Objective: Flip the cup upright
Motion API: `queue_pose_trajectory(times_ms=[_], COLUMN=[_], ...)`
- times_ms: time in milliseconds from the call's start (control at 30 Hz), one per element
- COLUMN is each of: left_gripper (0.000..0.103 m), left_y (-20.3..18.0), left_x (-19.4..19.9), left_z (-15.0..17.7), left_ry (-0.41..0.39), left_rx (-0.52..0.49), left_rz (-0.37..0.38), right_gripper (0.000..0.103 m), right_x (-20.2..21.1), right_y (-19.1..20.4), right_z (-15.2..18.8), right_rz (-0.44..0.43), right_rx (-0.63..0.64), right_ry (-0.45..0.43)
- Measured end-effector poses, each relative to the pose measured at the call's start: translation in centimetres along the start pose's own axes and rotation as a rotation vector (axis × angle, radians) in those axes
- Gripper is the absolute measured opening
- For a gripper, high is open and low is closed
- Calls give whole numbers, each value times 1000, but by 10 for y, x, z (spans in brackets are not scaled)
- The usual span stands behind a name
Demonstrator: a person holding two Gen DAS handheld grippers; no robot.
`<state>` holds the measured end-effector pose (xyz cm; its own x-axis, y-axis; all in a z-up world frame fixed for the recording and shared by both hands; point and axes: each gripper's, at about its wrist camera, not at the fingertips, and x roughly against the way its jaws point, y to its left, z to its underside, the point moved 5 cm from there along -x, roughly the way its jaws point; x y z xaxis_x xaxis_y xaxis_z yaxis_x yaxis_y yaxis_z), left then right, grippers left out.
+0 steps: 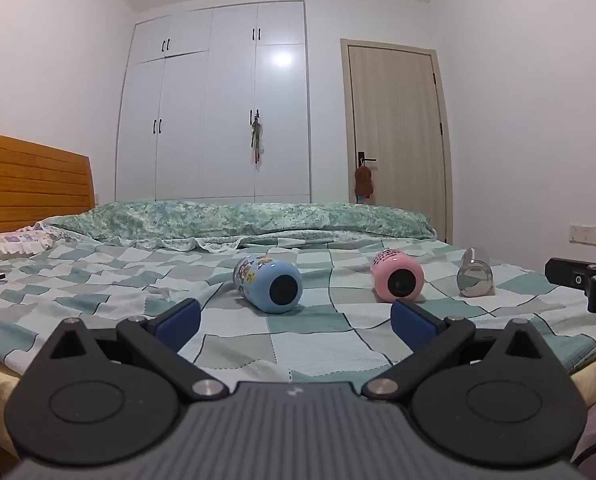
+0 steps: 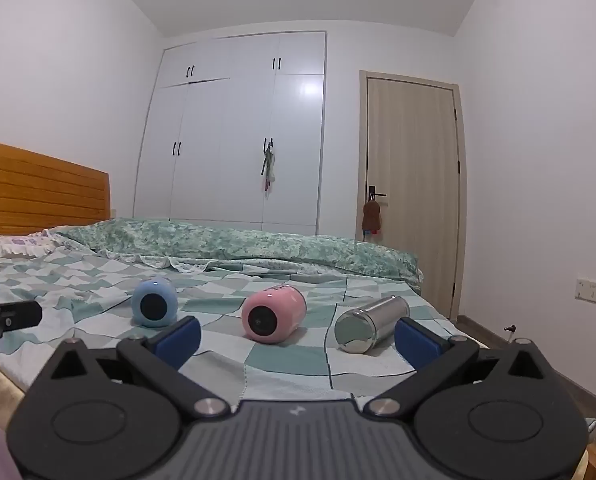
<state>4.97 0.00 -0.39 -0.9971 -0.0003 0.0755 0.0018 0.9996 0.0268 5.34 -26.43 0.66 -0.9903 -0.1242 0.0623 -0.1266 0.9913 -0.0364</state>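
Observation:
Three cups lie on their sides on the checked bedspread [image 1: 309,344], bases toward me: a blue cup [image 1: 268,288] [image 2: 154,303] with cartoon print, a pink cup [image 1: 395,275] [image 2: 273,314], and a steel cup [image 1: 475,273] [image 2: 371,323]. My left gripper [image 1: 296,320] is open and empty, short of the blue and pink cups. My right gripper [image 2: 298,338] is open and empty, short of the pink and steel cups. Each gripper shows at the edge of the other's view, the right one in the left wrist view [image 1: 585,280] and the left one in the right wrist view [image 2: 6,322].
A folded green quilt [image 1: 238,220] lies across the bed behind the cups. A wooden headboard [image 1: 30,184] and pillow [image 1: 10,244] are at the left. A white wardrobe [image 1: 218,104] and closed door [image 1: 397,132] stand beyond. The bed's right edge drops to the floor [image 2: 537,360].

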Motion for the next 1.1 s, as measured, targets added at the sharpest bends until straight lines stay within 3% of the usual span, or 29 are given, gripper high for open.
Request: queue_pose_trajectory(times_ms=[1100], left_gripper=[103], left_y=[3], left_x=[2], left_z=[2], left_ry=[-3], left_rx=[5], left_rz=[6], right_gripper=[103], right_x=[3], right_y=[1], right_z=[-1], right_rz=[-3], right_rx=[0], right_ry=[-2])
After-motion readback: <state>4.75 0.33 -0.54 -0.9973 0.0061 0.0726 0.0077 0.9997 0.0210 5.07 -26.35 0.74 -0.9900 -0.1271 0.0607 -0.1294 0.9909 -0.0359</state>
